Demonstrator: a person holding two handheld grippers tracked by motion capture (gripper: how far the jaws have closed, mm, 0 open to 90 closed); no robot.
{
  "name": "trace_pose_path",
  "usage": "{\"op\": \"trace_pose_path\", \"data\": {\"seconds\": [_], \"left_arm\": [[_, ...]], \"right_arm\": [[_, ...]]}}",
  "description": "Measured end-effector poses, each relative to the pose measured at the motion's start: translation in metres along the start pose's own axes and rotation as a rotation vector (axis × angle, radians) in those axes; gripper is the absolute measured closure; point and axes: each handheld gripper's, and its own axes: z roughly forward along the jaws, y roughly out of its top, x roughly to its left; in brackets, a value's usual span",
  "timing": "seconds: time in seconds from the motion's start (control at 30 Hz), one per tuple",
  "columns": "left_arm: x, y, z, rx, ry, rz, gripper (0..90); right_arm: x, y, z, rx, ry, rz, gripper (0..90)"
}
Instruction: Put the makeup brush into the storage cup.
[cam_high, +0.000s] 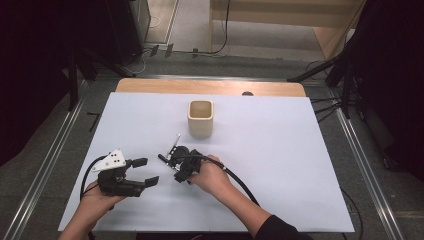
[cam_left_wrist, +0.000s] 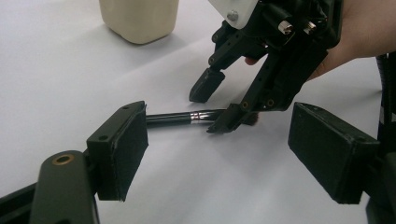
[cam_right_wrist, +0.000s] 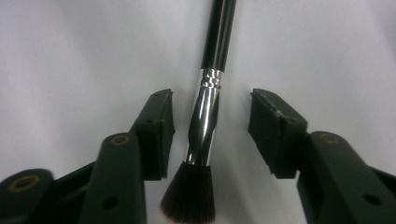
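Observation:
A black-handled makeup brush (cam_right_wrist: 204, 126) with a silver ferrule and dark bristles lies flat on the white sheet (cam_high: 280, 150). My right gripper (cam_right_wrist: 212, 100) points down over it with a jaw on each side of the ferrule and a gap on both sides, so it is open. From the left gripper view, the right gripper (cam_left_wrist: 215, 109) straddles the brush (cam_left_wrist: 173, 119) near its bristle end. My left gripper (cam_high: 148, 171) rests low at the left, open and empty, aimed toward the right gripper (cam_high: 172, 162).
A beige square cup (cam_high: 200, 118) stands upright on the sheet beyond the grippers, also in the left gripper view as the cup (cam_left_wrist: 139, 18). A wooden table edge (cam_high: 210, 87) runs along the far side. Metal rails (cam_high: 365, 165) flank the table.

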Motion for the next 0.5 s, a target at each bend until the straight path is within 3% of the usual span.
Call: {"op": "trace_pose_path", "data": {"seconds": [0.23, 0.5], "left_arm": [[-0.0001, 0.0000, 0.0002, 0.003, 0.001, 0.002, 20.6], [0.0000, 0.0000, 0.0001, 0.003, 0.000, 0.002, 20.6]], "right_arm": [[0.0038, 0.0019, -0.0011, 0.014, 0.002, 0.006, 74.2], [0.0006, 0.0029, -0.0016, 0.021, 0.028, 0.027, 78.9]]}}
